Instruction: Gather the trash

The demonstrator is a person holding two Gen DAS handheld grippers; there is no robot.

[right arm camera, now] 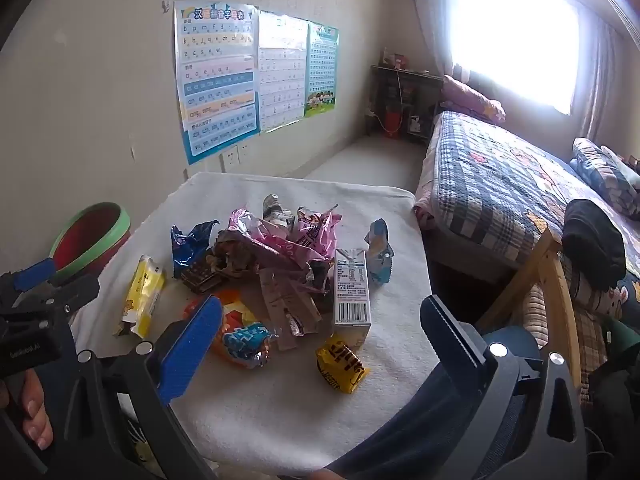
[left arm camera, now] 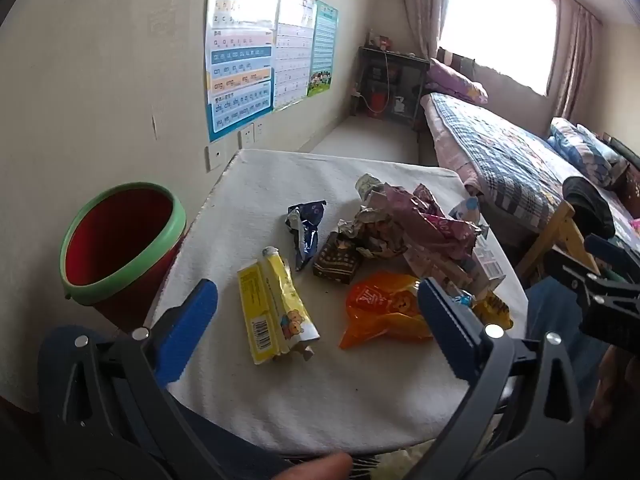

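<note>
Trash lies on a white-clothed table (left arm camera: 260,400): a yellow wrapper (left arm camera: 276,308), an orange packet (left arm camera: 380,312), a blue foil wrapper (left arm camera: 305,232), a brown box (left arm camera: 336,262) and a crumpled pink heap (left arm camera: 416,224). The right wrist view also shows a white milk carton (right arm camera: 352,292) and a small yellow packet (right arm camera: 342,362). A red bin with a green rim (left arm camera: 120,244) stands left of the table. My left gripper (left arm camera: 320,320) is open above the near table edge, by the yellow wrapper. My right gripper (right arm camera: 324,340) is open and empty, above the near right side.
A bed with a plaid quilt (right arm camera: 500,184) runs along the right. A wooden chair with a dark garment (right arm camera: 592,248) stands between the bed and the table. Posters (right arm camera: 218,76) hang on the wall behind. A dark shelf (right arm camera: 404,100) stands in the far corner.
</note>
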